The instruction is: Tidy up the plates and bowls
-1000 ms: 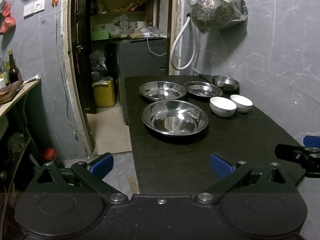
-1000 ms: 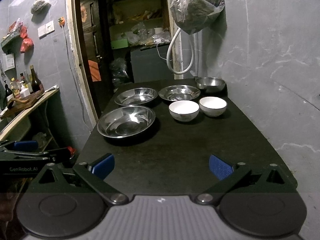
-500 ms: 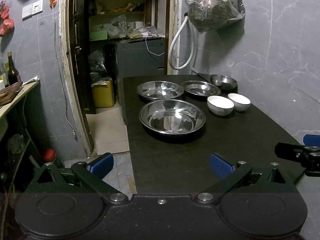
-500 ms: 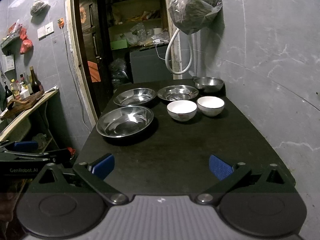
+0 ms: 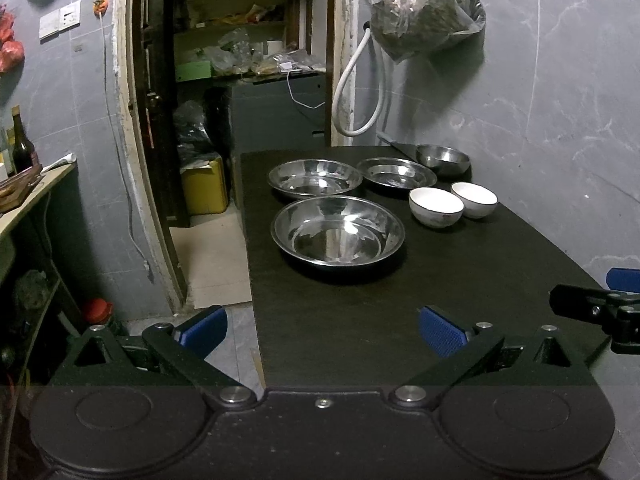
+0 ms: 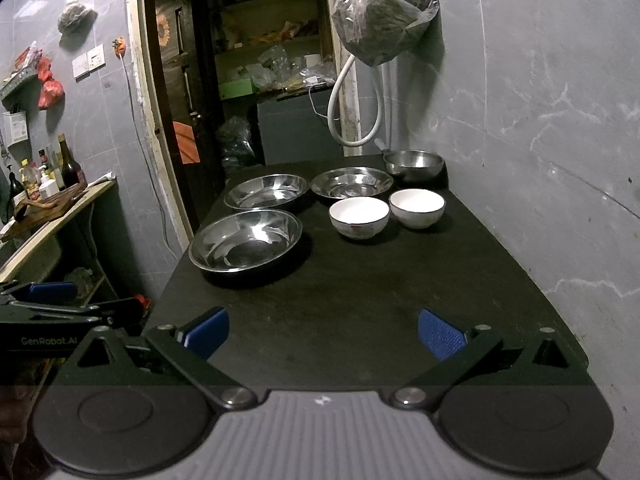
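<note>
On the black table (image 5: 360, 312) (image 6: 360, 288) stand three steel plates: a large one nearest (image 5: 337, 230) (image 6: 245, 239), one behind it (image 5: 315, 178) (image 6: 266, 191), one to its right (image 5: 396, 172) (image 6: 351, 182). A steel bowl (image 5: 443, 159) (image 6: 414, 163) sits at the back right. Two white bowls stand side by side, left (image 5: 436, 207) (image 6: 359, 216) and right (image 5: 474, 199) (image 6: 417, 207). My left gripper (image 5: 322, 326) is open and empty at the table's near left edge. My right gripper (image 6: 324, 330) is open and empty over the near edge. Both are well short of the dishes.
A grey wall runs along the table's right side, with a hanging bag (image 5: 424, 8) and white hose (image 5: 352, 92). A doorway with shelves opens behind the table. A yellow can (image 5: 204, 186) stands on the floor. A side shelf with bottles (image 6: 60, 184) is at left.
Both views have shifted slightly; the dishes sit a little further left and nearer the frame centre. Nothing was taken hold of. Both grippers stay open.
</note>
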Motion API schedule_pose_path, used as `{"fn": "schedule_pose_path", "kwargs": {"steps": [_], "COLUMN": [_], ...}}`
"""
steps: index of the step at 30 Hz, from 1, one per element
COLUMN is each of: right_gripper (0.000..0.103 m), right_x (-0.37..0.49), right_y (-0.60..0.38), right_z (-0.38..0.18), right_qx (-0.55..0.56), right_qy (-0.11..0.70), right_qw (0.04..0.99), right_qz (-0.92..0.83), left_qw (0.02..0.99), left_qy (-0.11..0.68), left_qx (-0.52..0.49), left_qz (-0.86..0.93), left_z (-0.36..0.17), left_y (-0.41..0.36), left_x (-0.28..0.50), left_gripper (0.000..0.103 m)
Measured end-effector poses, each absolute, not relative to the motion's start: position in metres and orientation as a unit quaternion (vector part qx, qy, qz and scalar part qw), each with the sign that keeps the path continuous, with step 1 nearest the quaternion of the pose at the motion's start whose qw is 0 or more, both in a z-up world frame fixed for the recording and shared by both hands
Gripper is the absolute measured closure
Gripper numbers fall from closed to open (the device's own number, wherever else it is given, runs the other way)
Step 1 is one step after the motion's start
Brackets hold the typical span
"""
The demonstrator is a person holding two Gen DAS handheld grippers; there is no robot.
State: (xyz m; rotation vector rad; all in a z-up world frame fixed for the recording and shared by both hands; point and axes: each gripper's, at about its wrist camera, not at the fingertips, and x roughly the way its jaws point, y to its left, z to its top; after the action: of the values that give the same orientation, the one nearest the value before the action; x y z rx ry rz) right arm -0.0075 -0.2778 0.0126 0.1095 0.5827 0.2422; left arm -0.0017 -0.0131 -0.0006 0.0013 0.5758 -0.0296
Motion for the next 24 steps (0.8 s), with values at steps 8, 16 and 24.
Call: {"fn": "schedule_pose_path", "kwargs": {"steps": [8,16,24], "right_gripper": [0.0,0.0,0.0], "right_x": [-0.007,0.0,0.008], "right_y": [-0.276,-0.273,-0.27], "right_z": [0.008,0.005,0.002], "right_qx": [0.056,0.057,0.054], "right_qy": [0.293,0.302,0.313], "right_qw": [0.947,0.944,0.94], "right_qz": [0.12,0.12,0.122], "left_qw": [0.956,0.953,0.949], "left_qy": [0.292,0.301,0.314], "left_qx": [0.004,0.005,0.004], "left_qz": [-0.016,-0.016,-0.014], "left_z": [0.0,-0.003,-0.007], "left_y": [-0.015,-0.012,-0.011], "left_x": [0.0,0.007,0.017], "left_gripper": [0.001,0.001,0.001]}}
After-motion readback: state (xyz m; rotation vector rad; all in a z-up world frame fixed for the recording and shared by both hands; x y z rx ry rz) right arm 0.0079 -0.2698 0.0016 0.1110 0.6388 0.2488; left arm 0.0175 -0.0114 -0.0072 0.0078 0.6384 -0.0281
